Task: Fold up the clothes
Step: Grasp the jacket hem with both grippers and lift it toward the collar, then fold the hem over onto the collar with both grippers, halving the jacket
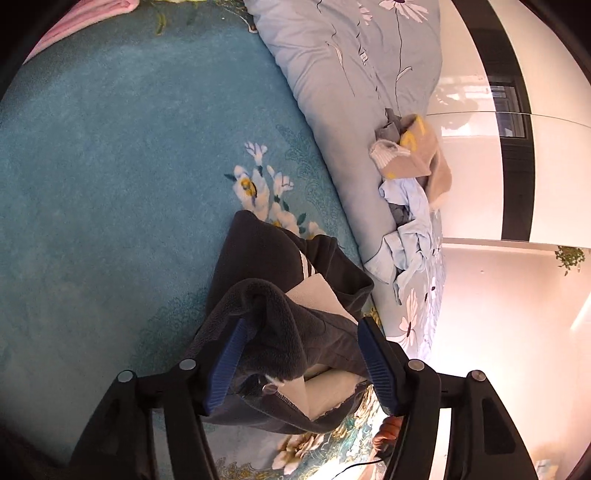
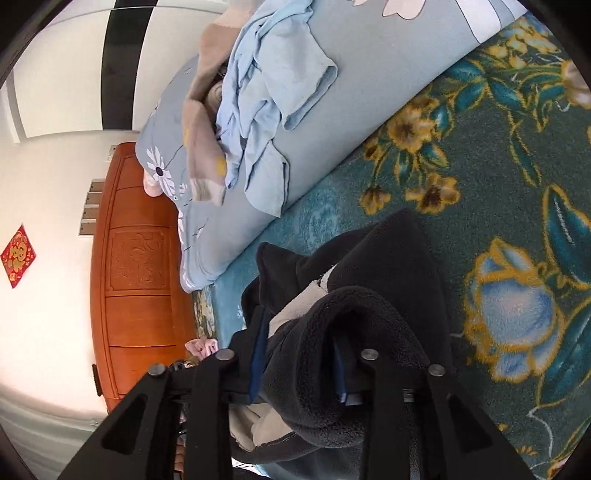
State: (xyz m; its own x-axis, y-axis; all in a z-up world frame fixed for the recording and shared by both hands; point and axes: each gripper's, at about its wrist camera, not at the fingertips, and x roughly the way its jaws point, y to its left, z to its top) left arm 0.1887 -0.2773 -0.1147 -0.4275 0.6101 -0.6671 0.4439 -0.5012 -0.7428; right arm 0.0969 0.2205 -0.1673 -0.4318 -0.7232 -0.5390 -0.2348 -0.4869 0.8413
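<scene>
A dark grey fleece garment [image 1: 273, 295] with cream lining and two white stripes lies bunched on the teal floral carpet [image 1: 110, 166]. My left gripper [image 1: 301, 341] stands wide open around a raised fold of it, the blue pads [image 1: 229, 354] apart on both sides. In the right wrist view the same garment [image 2: 369, 266] rises between the fingers of my right gripper [image 2: 299, 354], which is shut on a thick fold of the fleece. A pile of other clothes, a light blue shirt [image 1: 410, 229] and a beige piece [image 1: 417, 155], lies on the duvet.
A grey-blue floral duvet [image 1: 351, 74] lies beside the carpet; it also shows in the right wrist view [image 2: 332, 122], with the light blue shirt [image 2: 273, 92] on it. An orange wooden headboard [image 2: 136, 266] stands by white walls. A pink cloth [image 1: 88, 18] is at the far corner.
</scene>
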